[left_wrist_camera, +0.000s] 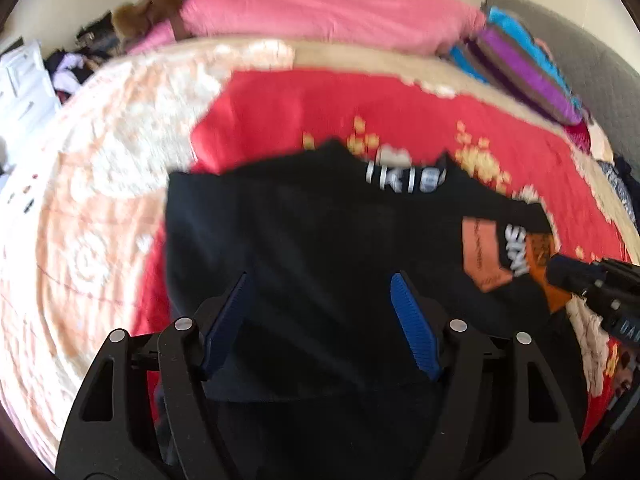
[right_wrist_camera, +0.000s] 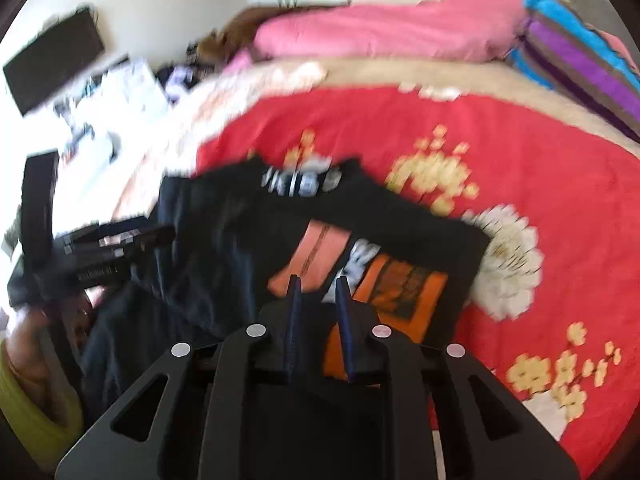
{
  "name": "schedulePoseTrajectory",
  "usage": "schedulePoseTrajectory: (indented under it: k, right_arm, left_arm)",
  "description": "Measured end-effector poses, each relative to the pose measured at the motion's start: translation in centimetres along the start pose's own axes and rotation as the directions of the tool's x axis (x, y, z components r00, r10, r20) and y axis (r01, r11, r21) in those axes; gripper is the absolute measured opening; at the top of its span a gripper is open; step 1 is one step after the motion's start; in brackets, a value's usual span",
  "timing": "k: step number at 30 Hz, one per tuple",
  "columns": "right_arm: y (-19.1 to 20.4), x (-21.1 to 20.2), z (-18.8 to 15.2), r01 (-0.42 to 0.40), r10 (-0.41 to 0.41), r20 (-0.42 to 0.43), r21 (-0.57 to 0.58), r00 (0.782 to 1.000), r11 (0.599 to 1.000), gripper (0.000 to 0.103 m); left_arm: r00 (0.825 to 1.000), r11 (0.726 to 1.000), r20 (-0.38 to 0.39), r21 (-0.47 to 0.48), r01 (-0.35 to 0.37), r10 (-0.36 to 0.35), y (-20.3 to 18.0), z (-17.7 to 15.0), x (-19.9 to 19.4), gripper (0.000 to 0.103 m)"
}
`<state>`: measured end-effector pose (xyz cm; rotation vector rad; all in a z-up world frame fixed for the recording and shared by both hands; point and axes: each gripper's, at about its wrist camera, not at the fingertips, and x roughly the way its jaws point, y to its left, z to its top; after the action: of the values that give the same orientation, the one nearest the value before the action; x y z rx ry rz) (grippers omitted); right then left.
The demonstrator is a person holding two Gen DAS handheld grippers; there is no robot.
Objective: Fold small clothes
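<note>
A small black T-shirt with white lettering at the collar and an orange and pink print lies on a red flowered blanket. Its left part is folded over the middle. My left gripper hovers over the shirt's left half, jaws wide open and empty. My right gripper hangs over the print on the shirt, its blue fingers a narrow gap apart with nothing visible between them. Each gripper shows at the edge of the other's view, the right one and the left one.
A pink quilt and a striped purple and blue pillow lie at the bed's far end. A peach and white blanket covers the bed's left side. White drawers and cluttered furniture stand left of the bed.
</note>
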<state>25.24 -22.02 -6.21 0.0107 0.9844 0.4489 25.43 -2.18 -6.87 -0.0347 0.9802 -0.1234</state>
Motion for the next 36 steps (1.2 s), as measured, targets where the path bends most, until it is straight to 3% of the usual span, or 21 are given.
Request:
schedulePoseTrajectory:
  k: [2,4,11,13,15,19,20,25,31,36]
  right_arm:
    - [-0.3,1.5,-1.0,0.066,-0.067,-0.074,-0.011,0.995,0.998,0.026]
    - [-0.8,2.3,-1.2,0.080,-0.079,-0.107,-0.001,0.991,0.997,0.026]
    - [-0.9,2.7,-1.4,0.071,-0.069,-0.108,0.012,0.992,0.997,0.029]
    - [-0.9,2.0,-1.0,0.036,-0.033,-0.081,0.039,0.996,0.999,0.035]
    - [-0.4,1.0,-0.4,0.020,-0.018,-0.047,0.039,0.999,0.999,0.050]
    - [0.2,-0.6,-0.1,0.020,-0.020,0.002,0.036,1.000,0.999,0.059]
    - [0.2,-0.9,-0.2,0.024,-0.024,0.008,0.043,1.000,0.999,0.066]
    - [0.4,-3.7,-0.3,0.034,-0.038,0.066,0.061,0.997,0.998,0.084]
    - [0.9,-8.5,-2.1,0.043,-0.050,0.133,0.059,0.990,0.997,0.084]
    - [1.1,-11.3,-5.0,0.055,-0.067,0.145,0.083,0.987,0.995,0.084]
  left_arm:
    - [0.998,0.999,-0.062,0.021,-0.028,0.029,0.1,-0.6,1.5,0.067]
    - [0.996,0.998,-0.086,0.042,-0.036,0.040,-0.1,-0.9,2.5,0.067]
    - [0.996,0.998,-0.083,0.048,-0.032,0.036,0.0,-1.1,2.5,0.071]
    - [0.998,1.000,-0.069,0.027,-0.010,0.012,0.1,-0.8,1.8,0.073]
    - [0.999,1.000,-0.042,0.001,0.024,-0.024,0.4,-0.3,0.6,0.076]
    - [1.000,1.000,0.016,-0.018,-0.022,0.022,0.8,0.2,-1.5,0.086]
    - [0.999,0.999,0.022,-0.026,-0.025,0.026,1.0,0.3,-1.9,0.091]
    - [0.997,0.997,0.082,-0.071,-0.010,0.016,1.6,0.5,-5.1,0.094]
    - [0.988,0.992,0.153,-0.122,-0.016,0.035,4.3,-0.9,-10.7,0.094]
    - [0.988,0.986,0.132,-0.156,-0.062,0.082,6.7,-3.7,-13.2,0.094]
